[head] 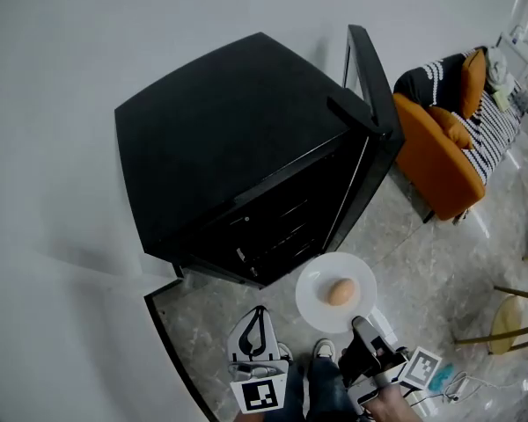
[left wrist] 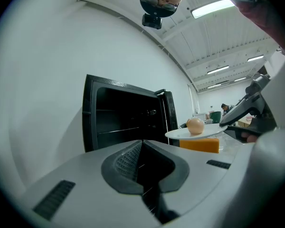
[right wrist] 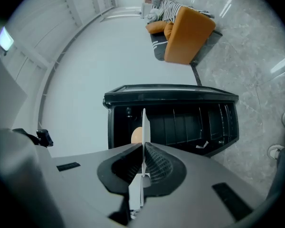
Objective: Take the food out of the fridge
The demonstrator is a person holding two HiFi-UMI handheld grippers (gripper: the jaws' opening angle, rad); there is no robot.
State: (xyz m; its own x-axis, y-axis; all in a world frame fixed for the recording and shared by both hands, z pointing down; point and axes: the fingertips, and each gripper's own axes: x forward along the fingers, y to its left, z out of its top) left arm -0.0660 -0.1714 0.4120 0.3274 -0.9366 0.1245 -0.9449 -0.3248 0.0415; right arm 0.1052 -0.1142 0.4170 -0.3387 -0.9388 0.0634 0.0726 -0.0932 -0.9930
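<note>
Because the plate [head: 315,281] is thin and carries a loose load, the right gripper [head: 363,328] is clamped on its near rim only, with the rim seated edge-on between the ribbed pads [right wrist: 156,167], as the right gripper view confirms. The plate is held roughly level in front of the fridge [head: 220,139] and fully outside it, above the floor [head: 422,271], so that the food [head: 340,292], a round tan item resembling an egg or small bun, rests near the centre and does not roll. The fridge door [head: 374,86] stands swung wide, leaving the opening unobstructed; no other food can be made out on the racks [right wrist: 190,122] inside. The left gripper [head: 257,319] hangs low near the person's shoes [head: 324,350], jaws pressed together with nothing between them, apart from the plate. Judgement: the removal step appears essentially done; a place to set the plate down is still needed, and none is evident in these views. Risk: a one-sided rim grip gives little resistance to tilt, so the food may slide if the plate dips
</note>
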